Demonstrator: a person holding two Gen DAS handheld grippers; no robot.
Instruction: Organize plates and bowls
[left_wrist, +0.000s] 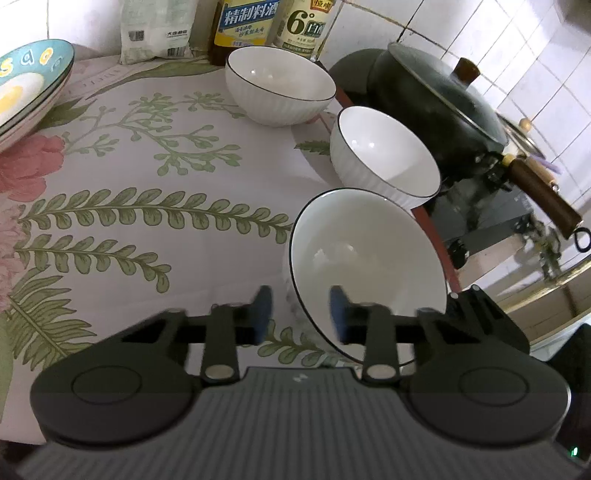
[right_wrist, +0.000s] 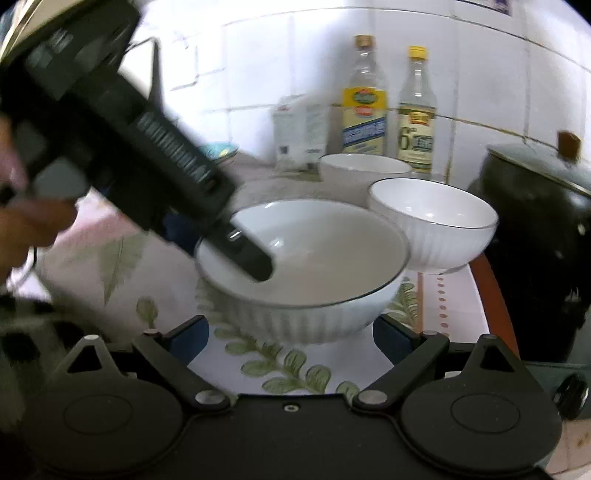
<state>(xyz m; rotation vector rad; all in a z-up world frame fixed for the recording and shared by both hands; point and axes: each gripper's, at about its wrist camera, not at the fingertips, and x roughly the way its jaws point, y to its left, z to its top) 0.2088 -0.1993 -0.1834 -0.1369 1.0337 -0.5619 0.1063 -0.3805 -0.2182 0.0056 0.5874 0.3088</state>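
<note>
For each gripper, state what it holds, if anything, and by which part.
Left gripper: the nearest white bowl, by its rim, fingers either side of the wall. Right gripper: nothing.

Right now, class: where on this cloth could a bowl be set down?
Free: the wide floral cloth between the plates and the three bowls. Crowded: the right edge, where the bowls sit beside the black pot.

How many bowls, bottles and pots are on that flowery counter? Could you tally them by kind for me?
White bowls: 3
Bottles: 2
Lidded pot: 1
Total: 6
</note>
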